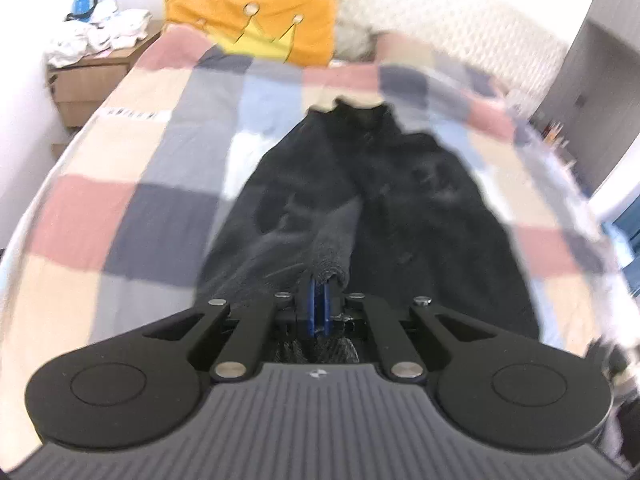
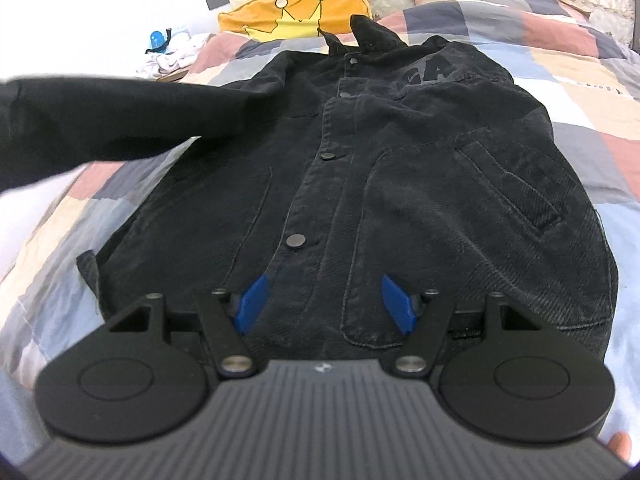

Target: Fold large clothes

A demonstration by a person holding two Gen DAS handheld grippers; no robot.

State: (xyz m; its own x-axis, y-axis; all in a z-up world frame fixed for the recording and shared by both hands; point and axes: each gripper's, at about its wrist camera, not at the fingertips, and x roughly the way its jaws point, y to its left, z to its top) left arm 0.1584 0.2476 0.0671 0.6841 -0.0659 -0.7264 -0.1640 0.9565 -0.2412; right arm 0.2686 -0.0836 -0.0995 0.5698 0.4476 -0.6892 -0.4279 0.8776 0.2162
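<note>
My left gripper [image 1: 319, 300] was clenched on the ribbed cuff [image 1: 334, 240] of the black jacket [image 2: 360, 168]; my right gripper [image 2: 324, 300] hung released over its near hem. The jacket lay front-up on the checkered bed [image 2: 580, 128], snaps fastened, its left sleeve [image 2: 100, 116] lifted. Only the right view showed chest lettering. An orange crown pillow [image 2: 296, 4] sat farthest.

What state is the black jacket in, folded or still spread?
Mostly spread: the black jacket lies front-up, buttoned, on the checked quilt. One sleeve is lifted, its cuff pinched in the shut left gripper.
</note>
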